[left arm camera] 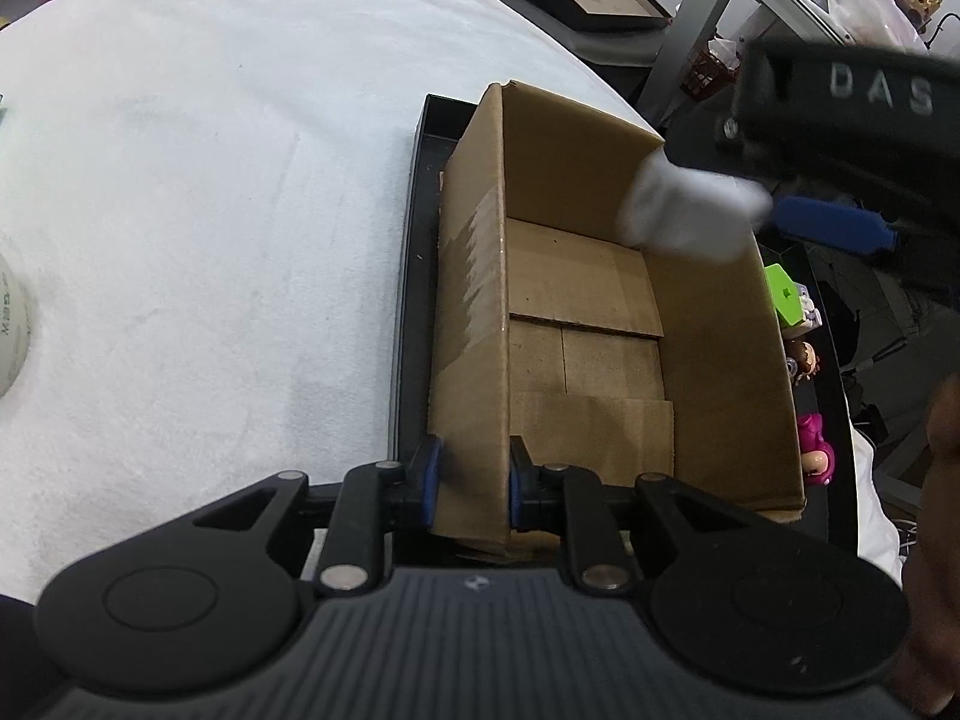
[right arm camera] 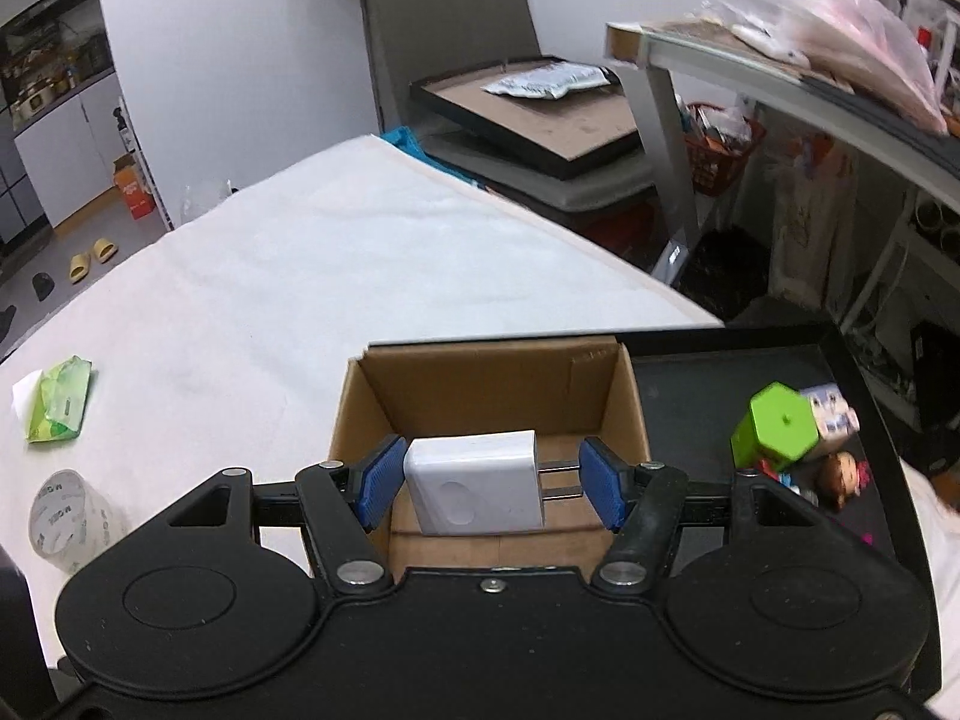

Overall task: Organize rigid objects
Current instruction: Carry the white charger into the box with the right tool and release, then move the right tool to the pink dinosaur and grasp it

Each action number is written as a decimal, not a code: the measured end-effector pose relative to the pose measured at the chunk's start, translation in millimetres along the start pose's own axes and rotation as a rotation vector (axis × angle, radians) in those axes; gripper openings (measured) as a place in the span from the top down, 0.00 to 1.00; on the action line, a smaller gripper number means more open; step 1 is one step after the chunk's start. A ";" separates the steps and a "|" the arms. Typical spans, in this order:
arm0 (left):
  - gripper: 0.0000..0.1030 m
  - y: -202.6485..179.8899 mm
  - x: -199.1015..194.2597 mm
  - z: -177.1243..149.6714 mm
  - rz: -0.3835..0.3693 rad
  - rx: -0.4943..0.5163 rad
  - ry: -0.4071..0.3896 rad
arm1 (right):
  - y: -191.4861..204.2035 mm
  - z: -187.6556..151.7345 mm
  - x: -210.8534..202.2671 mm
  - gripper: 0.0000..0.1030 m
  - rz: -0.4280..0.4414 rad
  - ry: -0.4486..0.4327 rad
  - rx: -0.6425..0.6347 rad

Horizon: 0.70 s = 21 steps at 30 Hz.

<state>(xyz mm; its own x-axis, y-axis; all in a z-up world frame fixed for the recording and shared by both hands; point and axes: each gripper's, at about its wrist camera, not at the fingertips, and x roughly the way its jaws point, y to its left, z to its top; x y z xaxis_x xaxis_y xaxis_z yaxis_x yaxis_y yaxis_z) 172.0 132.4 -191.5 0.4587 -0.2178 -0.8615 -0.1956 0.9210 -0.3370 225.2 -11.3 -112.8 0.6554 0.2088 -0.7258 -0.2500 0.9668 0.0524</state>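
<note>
Left gripper [left arm camera: 469,477] clamping box wall [left arm camera: 474,276], box floor [left arm camera: 582,324] bare

The left wrist camera sits just behind its own left gripper [left arm camera: 469,480] and looks steeply down, close over the near wall of the open cardboard box [left arm camera: 591,324] and the black tray [left arm camera: 411,276] under it, with white tablecloth [left arm camera: 210,210] filling its left half. The right wrist camera looks along its right gripper [right arm camera: 486,483] at a shallower downward tilt, from above the box's [right arm camera: 486,387] near end, so it reaches the room beyond. Both views share the box, tray, tablecloth, green block [left arm camera: 786,294] [right arm camera: 777,423] and tape roll [left arm camera: 9,330] [right arm camera: 69,519].
</note>
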 end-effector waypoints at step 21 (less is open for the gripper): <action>0.81 -13.7 2.5 0.1 0.086 0.026 0.000 | -55.9 -34.1 -18.5 0.21 -0.035 0.030 0.089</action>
<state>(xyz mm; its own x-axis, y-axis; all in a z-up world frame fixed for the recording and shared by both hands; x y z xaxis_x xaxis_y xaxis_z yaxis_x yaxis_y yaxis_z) 176.0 119.3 -189.0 0.4415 -0.1372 -0.8867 -0.2117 0.9444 -0.2515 202.7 -74.2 -125.7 0.6406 0.1710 -0.7486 -0.1616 0.9831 0.0863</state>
